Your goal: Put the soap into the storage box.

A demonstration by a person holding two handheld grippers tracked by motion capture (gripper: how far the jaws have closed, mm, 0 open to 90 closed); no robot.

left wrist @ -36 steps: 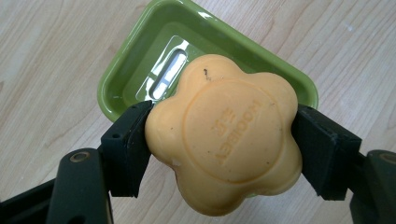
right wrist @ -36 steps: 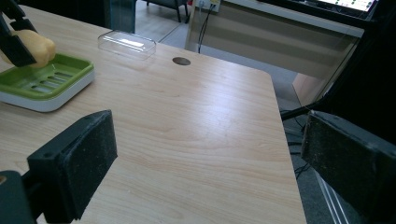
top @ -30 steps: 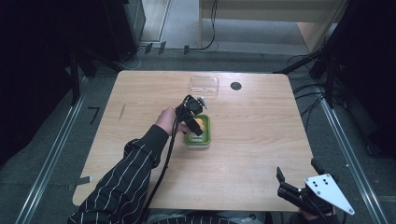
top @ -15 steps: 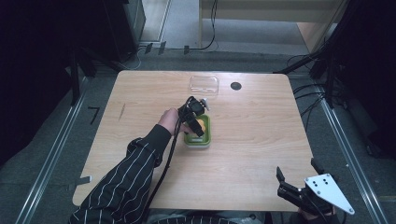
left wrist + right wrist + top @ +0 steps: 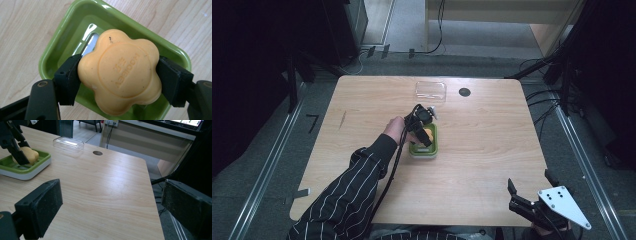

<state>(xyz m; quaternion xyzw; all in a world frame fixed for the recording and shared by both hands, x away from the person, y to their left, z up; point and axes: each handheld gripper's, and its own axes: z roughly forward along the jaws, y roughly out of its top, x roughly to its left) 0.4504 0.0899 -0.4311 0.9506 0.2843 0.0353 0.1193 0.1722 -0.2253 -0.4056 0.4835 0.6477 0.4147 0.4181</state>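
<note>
We have the left gripper (image 5: 117,75) clenched on the orange flower-shaped soap bar (image 5: 120,71), held just over the green plastic soap dish (image 5: 62,42); we should keep it level and centred. Right gripper (image 5: 110,210) idles, fingers released, well apart. The clear plastic lid (image 5: 430,90) lies beyond on the wooden desk (image 5: 492,140), nothing obstructing.

You've got 1 orange flower-shaped soap (image 5: 120,72), 1 green soap dish (image 5: 60,47), 1 clear plastic lid (image 5: 430,91), 1 round hole (image 5: 464,92) in the tabletop, 1 wooden table (image 5: 492,150). Grippers: 2, i.e. 1 left gripper (image 5: 421,127) + 1 right gripper (image 5: 524,200). Striped sleeve (image 5: 347,200): 1
</note>
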